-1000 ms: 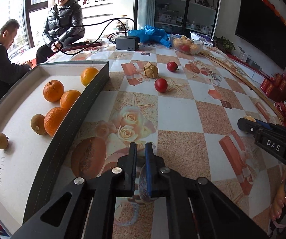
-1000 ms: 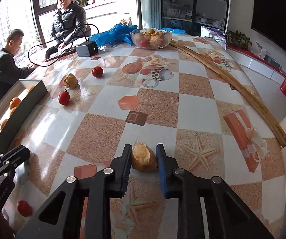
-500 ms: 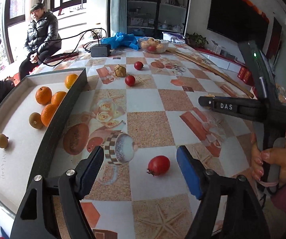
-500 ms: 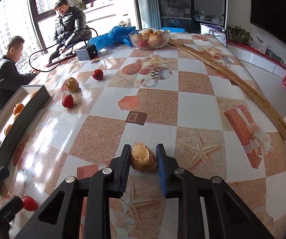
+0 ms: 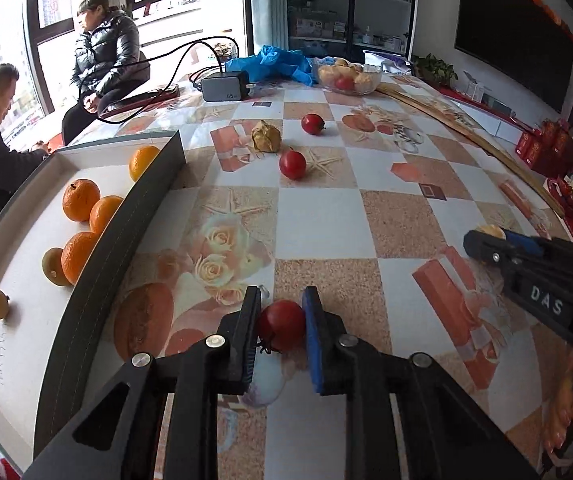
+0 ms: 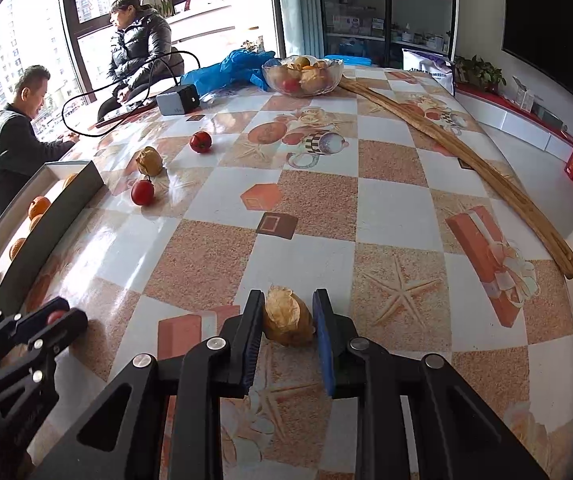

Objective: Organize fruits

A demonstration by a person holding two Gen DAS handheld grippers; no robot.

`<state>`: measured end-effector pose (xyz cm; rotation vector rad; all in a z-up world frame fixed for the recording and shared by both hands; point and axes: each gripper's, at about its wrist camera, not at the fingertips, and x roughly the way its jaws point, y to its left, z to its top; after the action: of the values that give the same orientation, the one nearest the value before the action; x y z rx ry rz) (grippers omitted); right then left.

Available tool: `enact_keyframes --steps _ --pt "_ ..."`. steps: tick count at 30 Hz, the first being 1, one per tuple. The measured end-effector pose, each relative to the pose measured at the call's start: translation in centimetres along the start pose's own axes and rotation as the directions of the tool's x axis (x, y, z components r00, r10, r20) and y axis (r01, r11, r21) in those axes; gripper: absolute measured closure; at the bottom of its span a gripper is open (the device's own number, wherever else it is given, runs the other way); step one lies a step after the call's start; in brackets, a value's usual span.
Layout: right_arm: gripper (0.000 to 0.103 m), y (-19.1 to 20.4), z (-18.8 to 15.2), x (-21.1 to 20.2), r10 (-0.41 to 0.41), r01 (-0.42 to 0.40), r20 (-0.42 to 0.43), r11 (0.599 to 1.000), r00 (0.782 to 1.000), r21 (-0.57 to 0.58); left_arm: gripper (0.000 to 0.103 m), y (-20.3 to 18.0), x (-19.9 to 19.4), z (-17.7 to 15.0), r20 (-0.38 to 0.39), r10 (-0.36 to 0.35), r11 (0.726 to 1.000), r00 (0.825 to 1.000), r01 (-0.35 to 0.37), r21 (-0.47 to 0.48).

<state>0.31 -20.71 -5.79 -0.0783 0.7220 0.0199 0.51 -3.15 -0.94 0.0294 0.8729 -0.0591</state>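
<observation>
A patterned bench (image 5: 326, 216) is seen, with a tray (image 5: 134, 216) of oranges at nine o'clock. The picking step is judged to be in hand. The left gripper (image 5: 280, 312) jaws are closed on a glossy red tomato (image 5: 282, 330); the right gripper (image 6: 288, 312) jaws are clamped on a papery, tan husked fruit (image 6: 286, 316). A lift and carry toward the tray is called for next.

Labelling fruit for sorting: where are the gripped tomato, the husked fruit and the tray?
tomato (image 5: 282, 326), left wrist view, its red middle
husked fruit (image 6: 286, 316), right wrist view, papery husk
tray (image 5: 126, 224), left wrist view, dark side wall
</observation>
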Motion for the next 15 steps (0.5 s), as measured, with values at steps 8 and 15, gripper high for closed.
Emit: enact_keyframes --steps 8,15 --pt "0.077 1.0 -0.2 0.0 -0.040 0.040 -0.003 0.999 0.999 -0.036 0.080 0.1 0.3 0.0 0.033 0.025 1.000 0.999 -0.026 0.011" --pt "0.077 1.2 -0.2 0.0 -0.056 0.056 -0.002 0.997 0.998 -0.048 0.080 0.1 0.3 0.0 0.035 0.026 1.000 0.999 -0.026 0.013"
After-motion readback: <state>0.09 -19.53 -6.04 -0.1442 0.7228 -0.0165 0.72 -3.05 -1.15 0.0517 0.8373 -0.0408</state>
